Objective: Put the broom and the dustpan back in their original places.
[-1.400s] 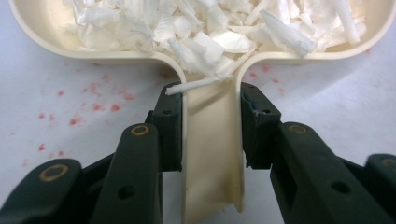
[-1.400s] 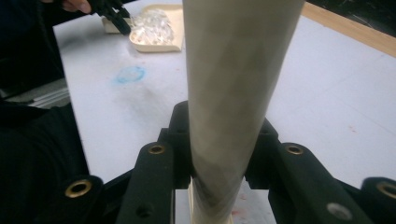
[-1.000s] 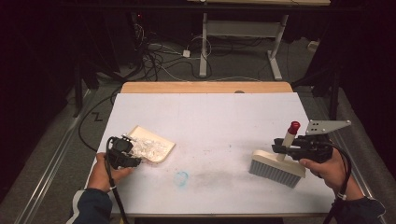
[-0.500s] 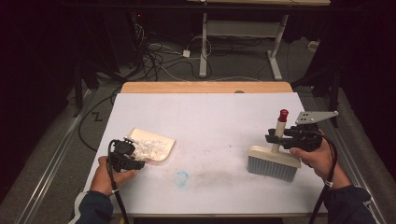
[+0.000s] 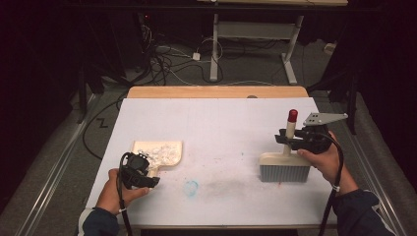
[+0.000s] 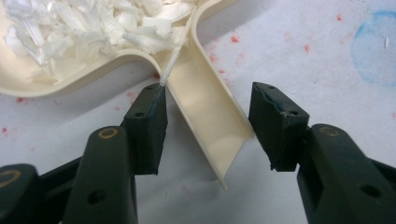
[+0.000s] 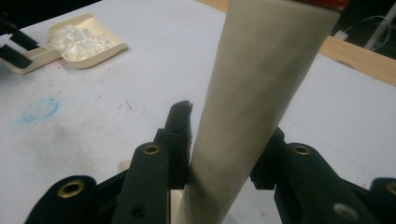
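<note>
Overhead view and both close gripper views share the dustpan [image 5: 158, 152].

Lab: floor cables [image 5: 162, 54], bare table [image 5: 216, 128]

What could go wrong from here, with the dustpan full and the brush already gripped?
1. The left hand-held gripper is open around the dustpan handle, one jaw touching its edge; a nudge could spill the white shreds.
2. The right hand-held gripper is shut on the brush handle near its base; the brush might tip under a push.
3. Sweeping could smear the blue mark.
</note>
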### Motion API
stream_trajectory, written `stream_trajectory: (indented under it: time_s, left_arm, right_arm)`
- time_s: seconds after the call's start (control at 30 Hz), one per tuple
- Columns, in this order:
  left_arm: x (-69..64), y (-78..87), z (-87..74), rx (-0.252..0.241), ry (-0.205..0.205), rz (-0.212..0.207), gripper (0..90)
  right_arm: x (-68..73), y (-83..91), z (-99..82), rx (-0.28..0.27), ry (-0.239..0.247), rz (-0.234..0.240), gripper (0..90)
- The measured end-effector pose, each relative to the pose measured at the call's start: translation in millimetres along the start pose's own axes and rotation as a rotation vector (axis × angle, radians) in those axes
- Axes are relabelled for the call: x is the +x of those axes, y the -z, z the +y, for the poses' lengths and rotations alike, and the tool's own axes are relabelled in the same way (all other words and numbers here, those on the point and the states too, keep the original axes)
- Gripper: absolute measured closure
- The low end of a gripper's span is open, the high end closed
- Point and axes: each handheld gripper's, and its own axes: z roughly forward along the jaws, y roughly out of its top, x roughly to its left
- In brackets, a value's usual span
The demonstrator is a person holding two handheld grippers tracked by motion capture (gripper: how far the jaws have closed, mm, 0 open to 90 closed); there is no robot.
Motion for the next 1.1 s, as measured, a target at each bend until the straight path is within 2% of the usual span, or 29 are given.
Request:
stream_trajectory:
  time_s: [0.07,0.17,0.27,0.37,0.43,0.5,0.57,0.63,0.67,0.73,0.83,0.93,1.03,1.07,1.1]
  left_arm:
    - [-1.7,1.6,0.0,-0.010,-0.020,0.010,41.8]
    - [-5.5,4.5,0.1,-0.028,-0.050,0.047,32.4]
    - [-8.8,7.8,-0.4,-0.058,-0.081,0.062,25.2]
    - [-12.3,10.3,-0.7,-0.091,-0.118,0.074,22.9]
    - [-15.2,11.5,-0.8,-0.120,-0.148,0.073,22.1]
    - [-18.1,13.2,-0.8,-0.158,-0.177,0.077,20.8]
    - [-21.9,15.7,-0.7,-0.205,-0.211,0.104,19.7]
    - [-25.0,19.8,-1.2,-0.256,-0.239,0.119,19.1]
    - [-26.6,22.4,-1.5,-0.289,-0.253,0.124,19.1]
    - [-28.2,26.1,-2.4,-0.346,-0.262,0.135,19.0]
    - [-30.0,29.6,-3.9,-0.404,-0.279,0.151,18.9]
    - [-30.4,31.5,-4.7,-0.449,-0.298,0.166,18.5]
    - [-31.3,31.9,-5.2,-0.470,-0.300,0.180,17.9]
    - [-31.8,32.2,-5.4,-0.480,-0.302,0.183,17.8]
    - [-32.5,32.5,-5.5,-0.488,-0.301,0.189,17.9]
  right_arm:
    - [-1.5,-0.5,0.3,-0.010,-0.009,-0.014,66.7]
    - [-3.6,-2.1,1.0,-0.019,-0.021,-0.033,66.2]
    - [-4.9,-5.2,1.7,-0.015,-0.034,-0.076,65.7]
    - [-7.2,-7.6,1.6,-0.030,-0.058,-0.109,65.3]
    - [-9.4,-10.0,2.0,-0.032,-0.070,-0.113,64.5]
    - [-10.2,-11.7,3.9,-0.044,-0.091,-0.155,62.4]
    - [-11.2,-12.7,7.3,-0.062,-0.100,-0.173,59.5]
    - [-10.7,-14.2,11.8,-0.072,-0.088,-0.218,58.5]
    - [-10.0,-15.2,13.7,-0.071,-0.082,-0.222,58.3]
    - [-7.8,-17.0,16.5,-0.078,-0.070,-0.258,54.1]
    - [-4.4,-18.7,19.2,-0.073,-0.048,-0.307,49.3]
    - [-1.4,-14.7,21.6,-0.115,-0.032,-0.358,47.9]
    - [0.2,-7.8,24.5,-0.185,-0.014,-0.376,45.9]
    - [1.7,-6.9,24.8,-0.189,-0.026,-0.368,46.4]
    - [2.5,-6.2,25.3,-0.194,-0.013,-0.353,46.1]
